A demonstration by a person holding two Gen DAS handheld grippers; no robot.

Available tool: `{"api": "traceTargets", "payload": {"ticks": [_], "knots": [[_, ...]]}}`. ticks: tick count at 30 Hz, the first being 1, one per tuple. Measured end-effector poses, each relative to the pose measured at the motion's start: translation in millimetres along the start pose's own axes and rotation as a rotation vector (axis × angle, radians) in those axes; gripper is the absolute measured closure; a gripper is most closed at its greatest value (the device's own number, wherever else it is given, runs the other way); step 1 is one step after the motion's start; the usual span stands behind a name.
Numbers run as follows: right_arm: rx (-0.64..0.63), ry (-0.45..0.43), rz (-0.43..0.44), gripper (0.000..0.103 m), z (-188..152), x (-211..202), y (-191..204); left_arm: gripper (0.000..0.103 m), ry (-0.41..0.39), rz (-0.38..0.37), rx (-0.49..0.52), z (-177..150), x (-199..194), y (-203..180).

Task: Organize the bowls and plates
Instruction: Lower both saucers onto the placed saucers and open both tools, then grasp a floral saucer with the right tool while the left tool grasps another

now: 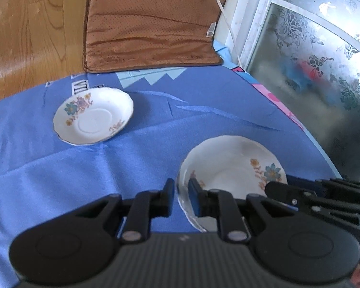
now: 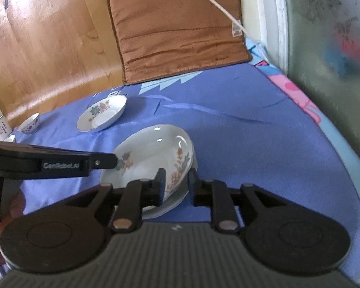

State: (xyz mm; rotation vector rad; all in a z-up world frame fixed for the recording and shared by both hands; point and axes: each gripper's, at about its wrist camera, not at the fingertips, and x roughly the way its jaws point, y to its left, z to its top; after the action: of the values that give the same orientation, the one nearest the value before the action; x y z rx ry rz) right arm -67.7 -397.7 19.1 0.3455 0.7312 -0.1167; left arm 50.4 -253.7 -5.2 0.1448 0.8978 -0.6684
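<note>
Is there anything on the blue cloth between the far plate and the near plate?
No. In the left wrist view, only bare, creased blue cloth lies between the far plate and the near plate.

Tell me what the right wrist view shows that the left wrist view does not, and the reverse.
Only the right wrist view: a small floral bowl and a mug at the far left of the cloth, and the left gripper seen from the side at the near plate's rim.
Only the left wrist view: the right gripper seen from the side.
Both: the near plate, the far plate, the brown cushion and the blue cloth.
</note>
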Motion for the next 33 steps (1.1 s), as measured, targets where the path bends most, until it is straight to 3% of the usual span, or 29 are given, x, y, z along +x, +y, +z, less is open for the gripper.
{"api": "traceTargets", "payload": {"ticks": [2, 7, 14, 19, 27, 33], "knots": [[0.003, -0.014, -0.011, 0.068, 1.2, -2.7, 0.4, 0.085, -0.013, 0.004, 0.003, 0.2, -3.1, 0.1], [-0.017, -0.065, -0.036, 0.068, 6.0, -7.2, 8.1, 0.085, -0.028, 0.011, -0.006, 1.2, -8.3, 5.4], [-0.035, -0.078, 0.009, 0.068, 13.6, -5.8, 22.9, 0.085, -0.050, 0.052, -0.058, -4.9, -17.7, 36.0], [-0.042, -0.051, 0.080, 0.068, 21.2, 5.9, 38.9, 0.086, -0.071, 0.140, -0.136, -17.7, -30.7, 83.6], [-0.064, 0.004, 0.172, 0.068, 25.1, 26.1, 68.4, 0.085, -0.123, 0.370, -0.231, -46.2, -46.9, 155.3], [-0.088, 0.028, 0.187, 0.068, 33.7, 38.8, 85.5, 0.085, -0.158, 0.386, -0.280, -54.4, -50.6, 179.0]]}}
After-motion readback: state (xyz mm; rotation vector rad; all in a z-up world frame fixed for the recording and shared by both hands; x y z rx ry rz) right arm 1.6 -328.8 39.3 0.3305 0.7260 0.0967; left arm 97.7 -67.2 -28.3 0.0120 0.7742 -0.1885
